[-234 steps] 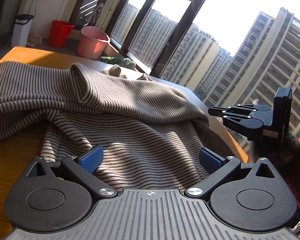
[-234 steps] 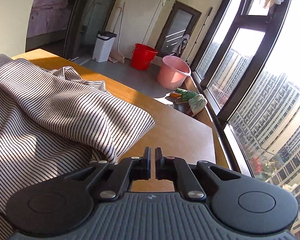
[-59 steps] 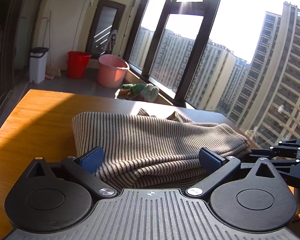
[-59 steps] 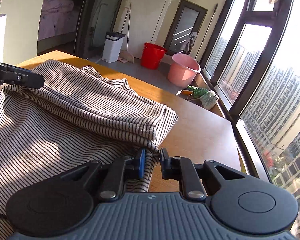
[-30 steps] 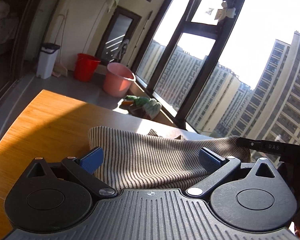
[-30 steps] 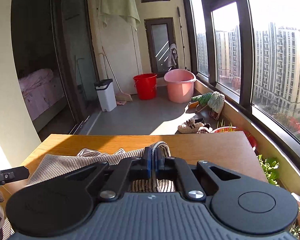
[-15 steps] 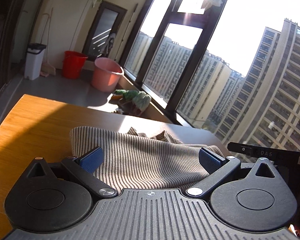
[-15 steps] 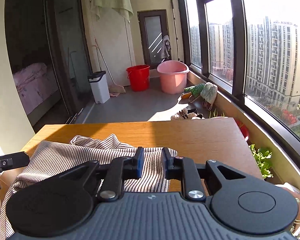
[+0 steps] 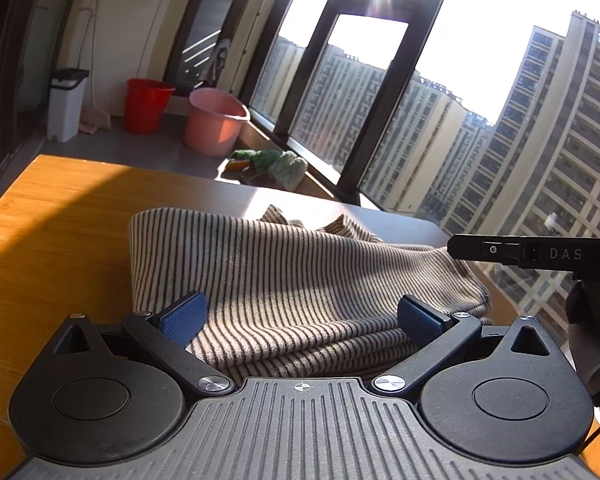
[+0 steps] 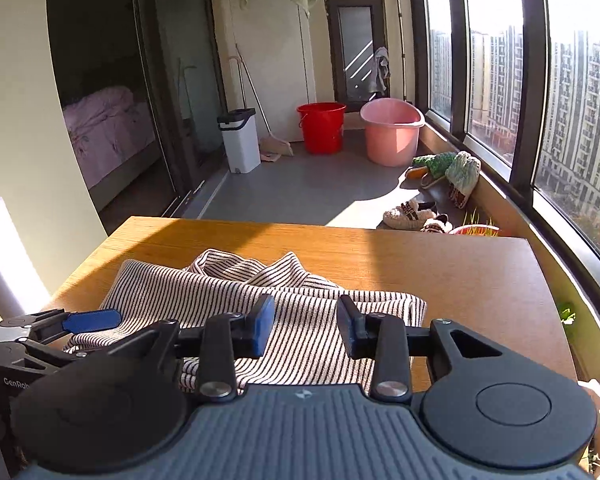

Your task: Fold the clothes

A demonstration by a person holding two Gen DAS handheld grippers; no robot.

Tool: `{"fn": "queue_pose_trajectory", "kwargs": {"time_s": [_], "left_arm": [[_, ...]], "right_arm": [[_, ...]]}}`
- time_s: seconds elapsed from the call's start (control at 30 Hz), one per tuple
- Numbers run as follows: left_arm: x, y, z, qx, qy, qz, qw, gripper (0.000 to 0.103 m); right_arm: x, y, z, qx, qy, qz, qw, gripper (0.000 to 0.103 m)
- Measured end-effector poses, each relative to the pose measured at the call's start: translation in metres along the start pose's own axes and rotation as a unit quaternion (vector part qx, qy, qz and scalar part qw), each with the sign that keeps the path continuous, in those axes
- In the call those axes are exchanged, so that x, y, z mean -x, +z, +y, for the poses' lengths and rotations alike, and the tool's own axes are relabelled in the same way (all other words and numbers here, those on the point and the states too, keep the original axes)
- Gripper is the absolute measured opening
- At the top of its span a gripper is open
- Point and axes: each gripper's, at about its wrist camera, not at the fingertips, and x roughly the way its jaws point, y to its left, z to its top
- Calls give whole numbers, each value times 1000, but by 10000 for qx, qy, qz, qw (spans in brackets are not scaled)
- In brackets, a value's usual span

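Note:
A folded grey-and-white striped garment (image 9: 284,276) lies in layers on the wooden table (image 9: 60,232). My left gripper (image 9: 302,314) hovers over its near edge, wide open, with its blue pads (image 9: 184,316) clear of the cloth. From the right, my right gripper (image 9: 454,250) reaches in over the garment's far right corner. In the right wrist view the right gripper (image 10: 306,326) has its jaws opening; the striped garment (image 10: 168,292) lies below and behind them, and the pads do not press on it. The left gripper's blue fingertip (image 10: 92,320) shows at the garment's left edge.
The table's (image 10: 460,272) right edge runs close to the window sill. On the floor beyond the table stand a red bucket (image 10: 322,126), a pink basin (image 10: 392,130) and a white bin (image 10: 242,144). Slippers (image 10: 410,214) lie by the window.
The right gripper's jaws were shut on a fold of the garment and have since parted, letting it go. The garment has settled on the table. The left gripper sank slightly toward it.

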Motion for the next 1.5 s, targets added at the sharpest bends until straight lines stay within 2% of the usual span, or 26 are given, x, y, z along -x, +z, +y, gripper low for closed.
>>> {"fn": "queue_pose_trajectory", "kwargs": {"time_s": [0.1, 0.2, 0.3, 0.43, 0.5, 0.57, 0.7, 0.8, 0.87, 0.97, 1.07, 1.2, 1.3, 1.37, 1.43, 1.47, 1.5], "left_arm": [[1, 1, 3, 59, -47, -17, 10000, 103], [1, 2, 5, 84, -71, -21, 9999, 103], [1, 2, 7, 93, -86, -22, 9999, 103], [1, 2, 9, 123, -115, -29, 9999, 103], [2, 2, 12, 202, -194, -80, 9996, 103], [8, 4, 19, 388, -334, -189, 9985, 103], [24, 20, 42, 1037, -239, -448, 9933, 103], [21, 39, 60, 1325, 30, -200, 9910, 103], [8, 49, 66, 1317, 160, 134, 9911, 103], [-10, 59, 72, 1315, 335, 548, 9892, 103], [-26, 62, 74, 1329, 476, 817, 9866, 101], [-32, 63, 72, 1330, 554, 873, 9857, 101], [-34, 67, 80, 1754, 368, 948, 9792, 103], [-35, 69, 89, 2209, 17, 1093, 9692, 103], [-38, 71, 95, 2374, -131, 1178, 9642, 103], [-40, 71, 94, 2269, -161, 1200, 9664, 103], [-40, 70, 91, 2134, -145, 1197, 9695, 102]], "right_arm": [[-29, 18, 11, 281, 29, 91, 9996, 38], [-69, 28, 20, 723, -143, 293, 9968, 42], [-108, 36, 13, 581, -101, 685, 9959, 48], [-137, 30, 1, 123, -14, 1017, 9947, 49], [-129, 28, -1, 52, -15, 900, 9959, 50], [-105, 27, -8, -8, 56, 647, 9979, 50], [-49, 20, -30, -147, 92, 146, 9997, 50], [-21, 5, -64, -650, 65, 96, 9978, 51], [-15, -9, -84, -915, 21, 146, 9957, 52], [-15, -27, -105, -1238, -5, 198, 9921, 53], [-21, -39, -113, -1599, 233, 231, 9866, 55], [-36, -43, -111, -1637, 350, 259, 9855, 61], [-49, -38, -115, -1818, 486, 208, 9819, 64], [-57, -34, -119, -1987, 665, 216, 9776, 63], [-63, -32, -121, -2033, 868, 267, 9749, 59], [-65, -32, -119, -1951, 857, 308, 9765, 47], [-66, -32, -118, -1871, 847, 347, 9781, 40]]}}
